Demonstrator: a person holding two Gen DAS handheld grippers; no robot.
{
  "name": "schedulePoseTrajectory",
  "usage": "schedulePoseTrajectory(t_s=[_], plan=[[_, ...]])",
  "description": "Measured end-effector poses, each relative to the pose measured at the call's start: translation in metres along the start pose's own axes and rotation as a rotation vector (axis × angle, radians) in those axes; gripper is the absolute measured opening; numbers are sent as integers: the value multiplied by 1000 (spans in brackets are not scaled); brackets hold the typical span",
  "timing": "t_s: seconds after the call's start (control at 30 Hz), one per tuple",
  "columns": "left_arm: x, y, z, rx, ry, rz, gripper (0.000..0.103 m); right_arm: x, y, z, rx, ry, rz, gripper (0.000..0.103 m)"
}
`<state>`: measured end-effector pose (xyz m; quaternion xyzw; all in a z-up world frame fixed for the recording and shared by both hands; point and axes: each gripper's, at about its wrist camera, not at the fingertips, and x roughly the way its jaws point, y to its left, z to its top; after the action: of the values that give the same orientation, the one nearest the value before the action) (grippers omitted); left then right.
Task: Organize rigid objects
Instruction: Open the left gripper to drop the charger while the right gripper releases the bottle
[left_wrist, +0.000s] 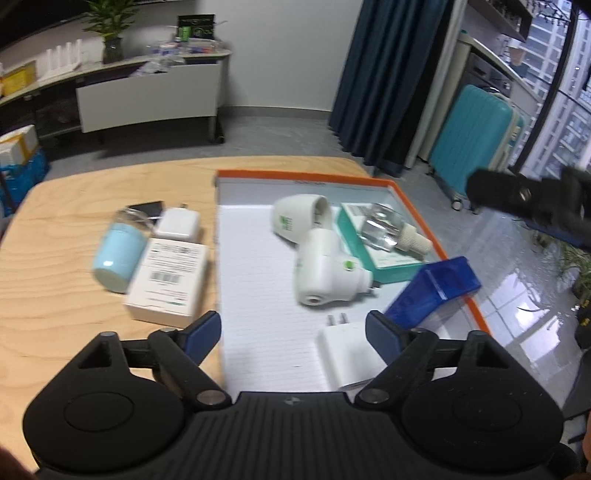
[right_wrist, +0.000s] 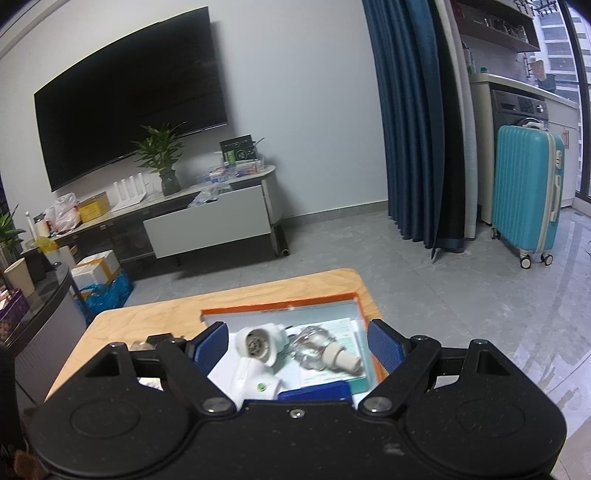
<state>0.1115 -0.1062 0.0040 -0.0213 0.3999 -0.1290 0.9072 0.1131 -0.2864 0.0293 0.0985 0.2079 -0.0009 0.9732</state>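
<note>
The left gripper (left_wrist: 293, 334) hangs wide and empty over the near edge of the orange-rimmed tray (left_wrist: 417, 206); the right gripper (right_wrist: 295, 345) is also spread, holding nothing. Inside the tray lie a white charger (left_wrist: 341, 352), a blue box (left_wrist: 434, 291), two white plug-in units (left_wrist: 321, 275) and a teal carton (left_wrist: 388, 258) (its print unreadable). Left of the tray sit a barcoded white box (left_wrist: 168, 280) and a pale blue jar (left_wrist: 118, 256), with bare wooden table (left_wrist: 55, 295) beyond.

Black plastic left gripper (left_wrist: 293, 330) & right gripper (right_wrist: 295, 345), blue pads, silver pivot screws, possibly ribbed housing.
</note>
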Motion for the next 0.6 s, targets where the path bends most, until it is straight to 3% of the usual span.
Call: schedulePoseTrajectory(t_s=[0.2,0.6], plan=[[-13,20,0,-29,-15,52,95,-5,19,-5,-23,13,25,98],[-30,69,-9,-126,-27,124,96,0,59,-18,-77,66,97,98]])
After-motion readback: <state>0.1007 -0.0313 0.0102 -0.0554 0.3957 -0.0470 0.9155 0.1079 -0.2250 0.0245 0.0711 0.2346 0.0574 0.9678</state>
